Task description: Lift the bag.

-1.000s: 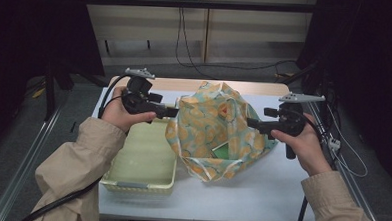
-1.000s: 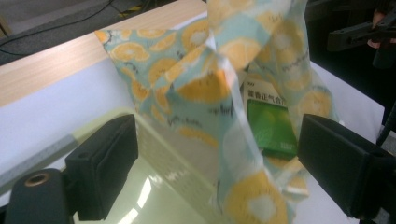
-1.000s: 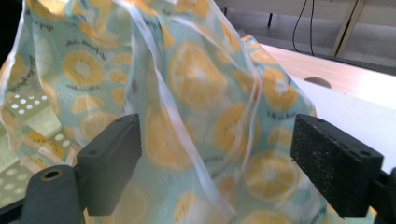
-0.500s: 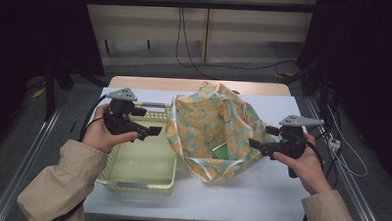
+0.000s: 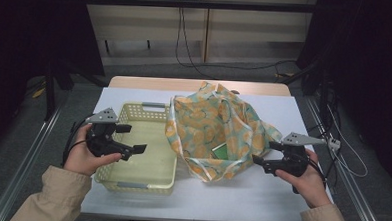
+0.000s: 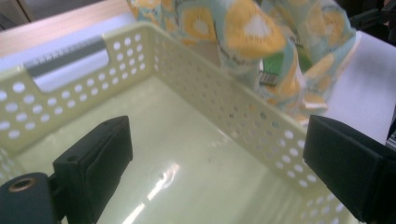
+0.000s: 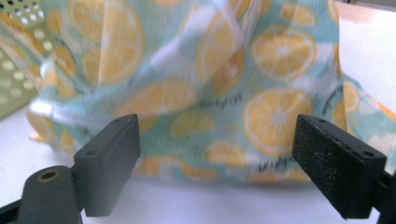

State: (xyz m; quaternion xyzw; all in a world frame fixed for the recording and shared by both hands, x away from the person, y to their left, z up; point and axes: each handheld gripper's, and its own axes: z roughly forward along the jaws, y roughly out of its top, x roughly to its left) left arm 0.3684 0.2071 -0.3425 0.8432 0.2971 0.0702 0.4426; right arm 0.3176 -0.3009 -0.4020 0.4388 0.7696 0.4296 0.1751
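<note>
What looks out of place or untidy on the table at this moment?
Nothing is spilled or damaged. The lemon-print bag lies crumpled and open beside the yellow basket, its edge against the basket wall, and a green item shows inside its mouth. The left gripper and right gripper are both open and hold nothing.

One fabric bag [image 5: 218,131], one plastic basket [image 5: 141,160], one green packet [image 5: 221,151], two hand-held grippers.

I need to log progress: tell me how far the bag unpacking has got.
Done: the lemon-print cloth bag lies opened on the white table. In hand: nothing; the left gripper hangs open over the pale yellow perforated basket, the right gripper open beside the bag. Left: the green packet inside.
</note>
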